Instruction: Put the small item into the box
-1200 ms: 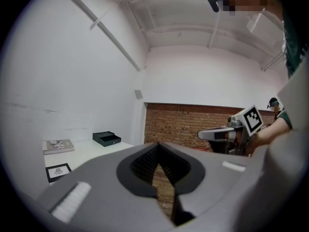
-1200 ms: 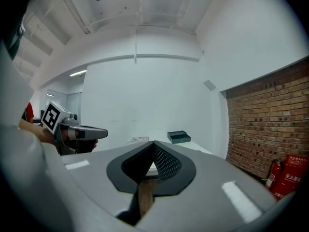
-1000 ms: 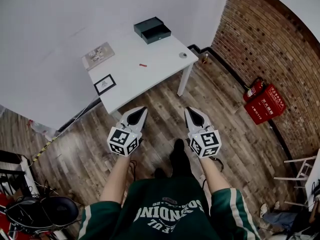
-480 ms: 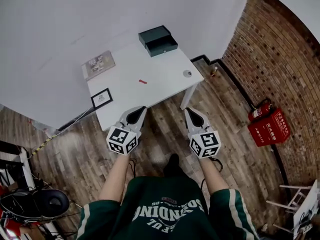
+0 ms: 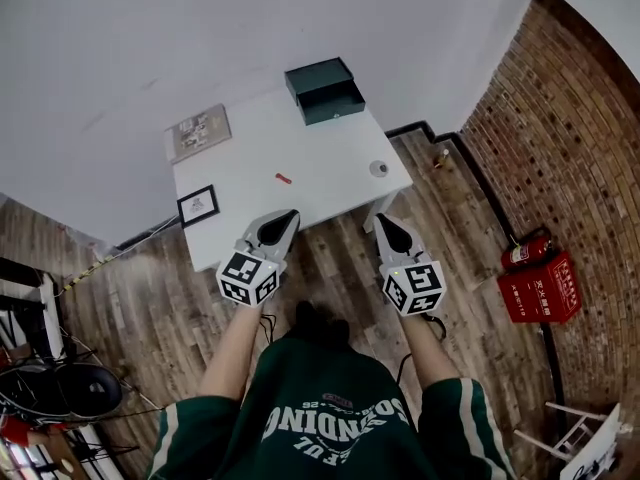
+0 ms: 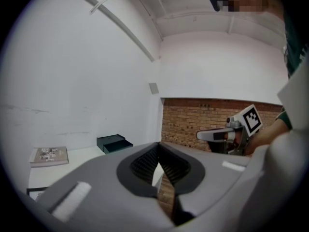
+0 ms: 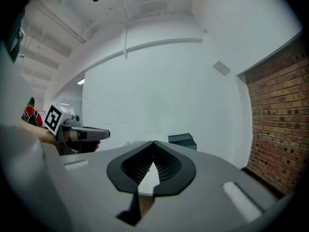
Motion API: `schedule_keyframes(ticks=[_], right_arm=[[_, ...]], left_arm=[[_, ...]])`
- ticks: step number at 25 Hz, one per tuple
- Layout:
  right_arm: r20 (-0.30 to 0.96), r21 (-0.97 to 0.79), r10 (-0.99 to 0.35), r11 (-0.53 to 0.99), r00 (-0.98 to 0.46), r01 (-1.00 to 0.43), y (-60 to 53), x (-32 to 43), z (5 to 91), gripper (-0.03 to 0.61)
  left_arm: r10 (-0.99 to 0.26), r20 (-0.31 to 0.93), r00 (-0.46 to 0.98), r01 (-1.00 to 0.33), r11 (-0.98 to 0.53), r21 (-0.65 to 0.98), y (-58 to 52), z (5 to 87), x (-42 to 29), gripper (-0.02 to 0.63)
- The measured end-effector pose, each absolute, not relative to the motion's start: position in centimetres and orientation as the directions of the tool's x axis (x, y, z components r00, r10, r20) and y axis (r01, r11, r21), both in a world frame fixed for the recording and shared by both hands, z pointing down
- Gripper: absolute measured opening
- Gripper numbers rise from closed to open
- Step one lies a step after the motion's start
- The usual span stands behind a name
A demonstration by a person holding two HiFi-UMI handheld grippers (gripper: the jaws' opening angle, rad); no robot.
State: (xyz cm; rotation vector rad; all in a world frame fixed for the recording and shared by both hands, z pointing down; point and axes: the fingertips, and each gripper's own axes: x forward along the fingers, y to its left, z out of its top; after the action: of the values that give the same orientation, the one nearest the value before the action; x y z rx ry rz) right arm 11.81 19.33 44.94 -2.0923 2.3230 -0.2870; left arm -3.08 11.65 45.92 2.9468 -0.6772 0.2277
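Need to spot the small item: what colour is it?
Small item is red; head view.

Matt white table (image 5: 330, 183) — wood-plank floor (image 5: 470, 258)

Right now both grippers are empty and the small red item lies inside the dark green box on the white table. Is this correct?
Not quite. The head view shows the small red item on the bare white table, apart from the dark green box. The left gripper and right gripper are indeed empty.
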Motion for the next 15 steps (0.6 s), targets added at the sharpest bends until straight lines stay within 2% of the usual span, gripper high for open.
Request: schedule_keyframes(ticks=[9,15], right_arm=[[0.146,-0.130,-0.975,0.149,-0.167,-0.980,12.8,13.8,46.6,0.002],[0.163,-0.116,-0.960,0.208,-0.226,-0.971,4.6,14.0,47.1,0.002]], left_arm=[[-0.459,0.169,0.872,-0.478,-0.873,0.092,5.4,47.4,-0.8,0.052],[-0.487,0.173,0.856,-0.507,-0.856,0.103,-1.7,48.1,0.2,0.052]])
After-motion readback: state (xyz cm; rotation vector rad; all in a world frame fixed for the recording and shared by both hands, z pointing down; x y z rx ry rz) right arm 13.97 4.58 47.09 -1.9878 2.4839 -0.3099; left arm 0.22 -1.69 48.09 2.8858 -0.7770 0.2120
